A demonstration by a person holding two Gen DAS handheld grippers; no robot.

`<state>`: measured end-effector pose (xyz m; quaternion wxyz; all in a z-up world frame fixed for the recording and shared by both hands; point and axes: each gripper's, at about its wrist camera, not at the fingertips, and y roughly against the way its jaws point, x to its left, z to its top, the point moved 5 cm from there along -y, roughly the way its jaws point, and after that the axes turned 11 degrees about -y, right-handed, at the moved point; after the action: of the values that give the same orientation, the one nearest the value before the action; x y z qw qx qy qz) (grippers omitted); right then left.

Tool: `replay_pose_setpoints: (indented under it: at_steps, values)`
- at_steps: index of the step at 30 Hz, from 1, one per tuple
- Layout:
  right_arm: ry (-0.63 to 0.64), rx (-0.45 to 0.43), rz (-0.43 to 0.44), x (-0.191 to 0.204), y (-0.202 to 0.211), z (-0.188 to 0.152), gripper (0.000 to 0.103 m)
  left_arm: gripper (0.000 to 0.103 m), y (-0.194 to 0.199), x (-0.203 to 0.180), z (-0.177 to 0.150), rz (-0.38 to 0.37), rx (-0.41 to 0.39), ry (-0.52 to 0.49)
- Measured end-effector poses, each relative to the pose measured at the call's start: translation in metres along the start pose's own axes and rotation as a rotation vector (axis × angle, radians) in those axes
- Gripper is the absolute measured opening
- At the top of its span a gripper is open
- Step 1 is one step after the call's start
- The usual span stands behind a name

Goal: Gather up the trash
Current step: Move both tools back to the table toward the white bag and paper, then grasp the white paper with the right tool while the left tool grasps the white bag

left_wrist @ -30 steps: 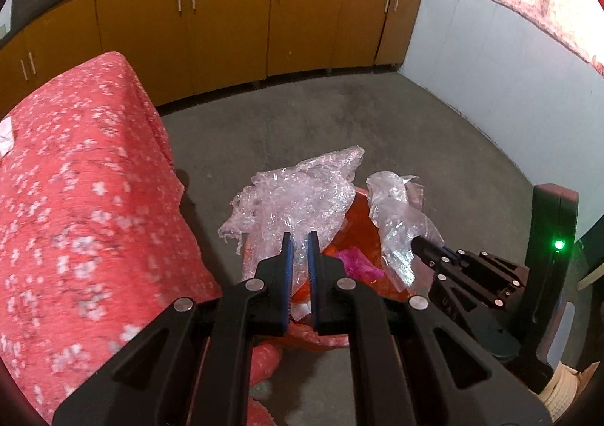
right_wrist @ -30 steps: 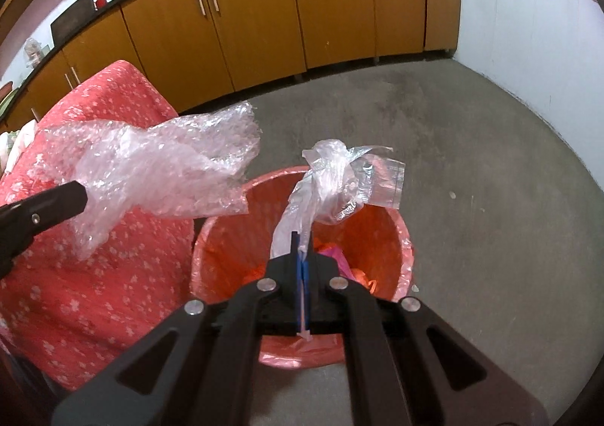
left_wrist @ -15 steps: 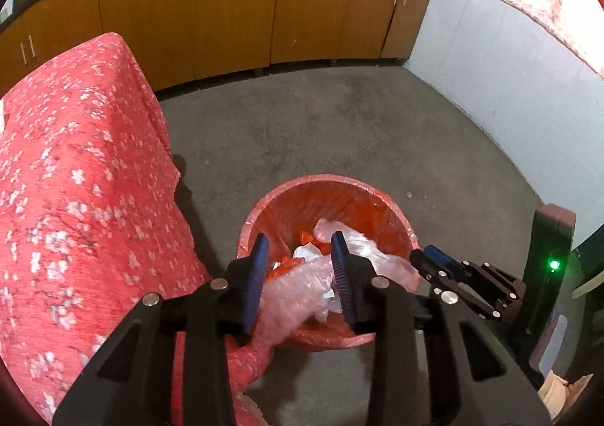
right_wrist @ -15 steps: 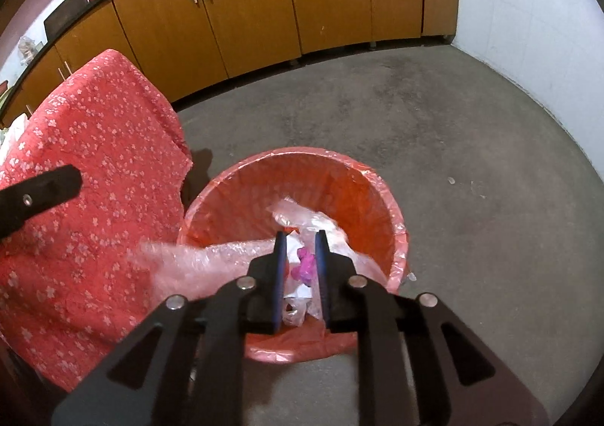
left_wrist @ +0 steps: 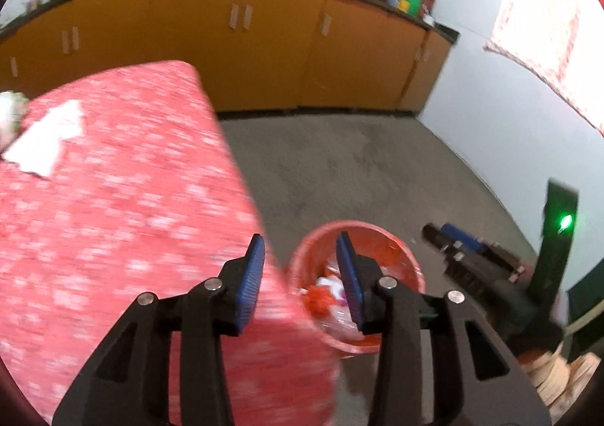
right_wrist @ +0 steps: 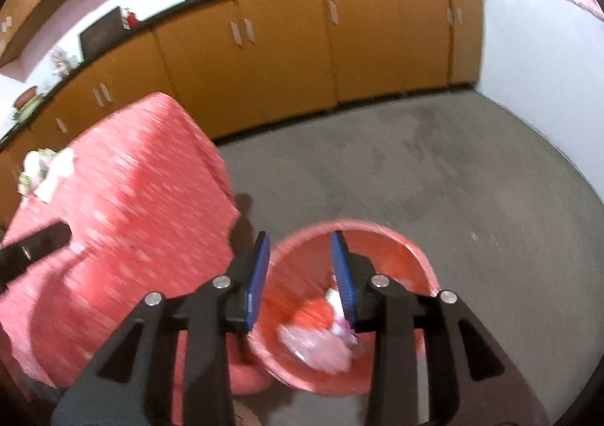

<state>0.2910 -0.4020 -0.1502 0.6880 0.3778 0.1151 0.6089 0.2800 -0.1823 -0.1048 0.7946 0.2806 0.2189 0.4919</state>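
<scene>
Both grippers pointed downward over the red bin [right_wrist: 392, 237] beside the red-clothed table [left_wrist: 113, 199]. The left gripper [left_wrist: 300, 267] and right gripper [right_wrist: 300, 263] had just been opening, jaws partly apart and empty. The plastic trash [right_wrist: 317, 346] lay inside the bin.
</scene>
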Motion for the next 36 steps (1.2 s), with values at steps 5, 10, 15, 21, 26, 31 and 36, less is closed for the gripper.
replay_pose_setpoints:
  at_steps: [5, 10, 15, 21, 26, 31, 36]
  values:
    - [0.083, -0.019, 0.112, 0.084, 0.010, 0.024, 0.035, 0.043, 0.040, 0.082, -0.006, 0.157, -0.044, 0.047]
    - [0.187, 0.006, 0.216, 0.188, 0.006, 0.027, 0.035, 0.045, 0.080, 0.175, -0.019, 0.349, -0.063, 0.109]
    - [0.248, 0.074, 0.287, 0.280, -0.012, 0.011, 0.035, 0.048, 0.105, 0.255, -0.037, 0.491, -0.060, 0.209]
    - [0.306, 0.169, 0.296, 0.362, -0.049, -0.016, 0.036, 0.055, 0.125, 0.315, -0.054, 0.548, -0.075, 0.300]
    - [0.339, 0.203, 0.255, 0.397, -0.075, -0.029, 0.042, 0.055, 0.127, 0.334, -0.063, 0.545, -0.079, 0.324]
    - [0.347, 0.222, 0.215, 0.408, -0.096, -0.030, 0.042, 0.056, 0.124, 0.350, -0.064, 0.541, -0.086, 0.340]
    - [0.384, 0.239, 0.196, 0.418, -0.108, -0.037, 0.030, 0.056, 0.119, 0.356, -0.061, 0.540, -0.090, 0.340]
